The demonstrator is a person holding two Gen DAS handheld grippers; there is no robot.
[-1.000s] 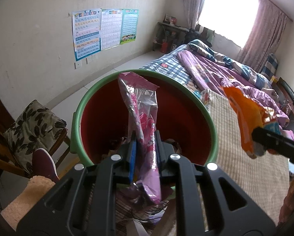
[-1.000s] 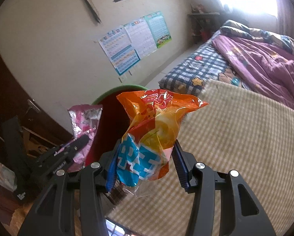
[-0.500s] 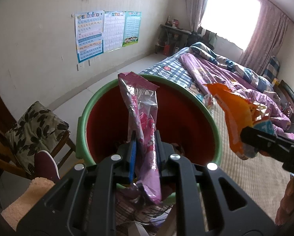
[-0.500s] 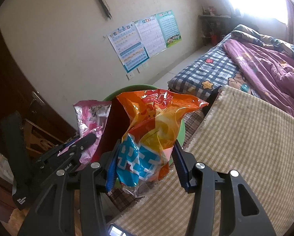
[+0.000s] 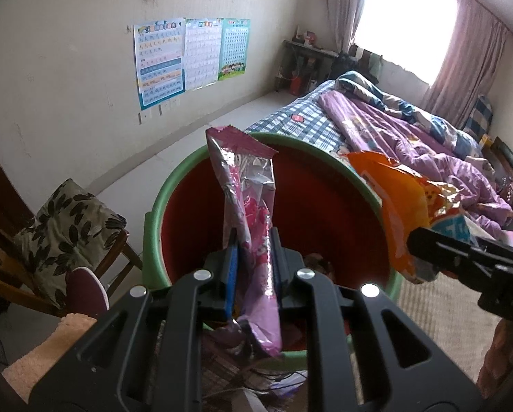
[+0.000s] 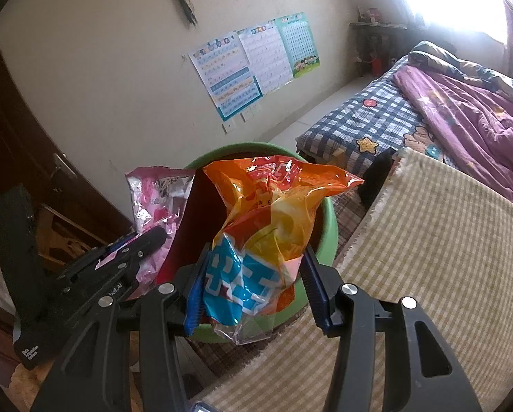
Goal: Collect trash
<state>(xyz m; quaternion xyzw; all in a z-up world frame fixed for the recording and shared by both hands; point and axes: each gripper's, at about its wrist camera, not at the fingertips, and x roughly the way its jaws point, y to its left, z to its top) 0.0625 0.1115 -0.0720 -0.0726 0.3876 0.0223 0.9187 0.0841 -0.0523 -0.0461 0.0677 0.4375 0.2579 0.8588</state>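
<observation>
A green bin (image 5: 187, 164) with a red inside stands just ahead, some trash at its bottom. My left gripper (image 5: 253, 250) is shut on a pink foil wrapper (image 5: 246, 192) that stands upright over the bin's near side. My right gripper (image 6: 253, 274) is shut on an orange and blue snack bag (image 6: 270, 213), held above the bin's (image 6: 325, 226) right rim. In the left wrist view that orange bag (image 5: 397, 202) and the right gripper's dark finger (image 5: 462, 250) come in from the right. The right wrist view shows the pink wrapper (image 6: 156, 199) and the left gripper's finger (image 6: 132, 250) at the left.
A wooden chair with a leaf-print cushion (image 5: 67, 219) stands left of the bin. A bed with purple bedding (image 5: 411, 137) and a beige checked mat (image 6: 445, 261) fill the right. Posters (image 5: 187, 58) hang on the wall behind. A dark door (image 6: 22, 144) lies at far left.
The right gripper with the orange bag has moved left, closer to the bin and over its right rim. The left gripper and its pink wrapper have stayed over the bin.
</observation>
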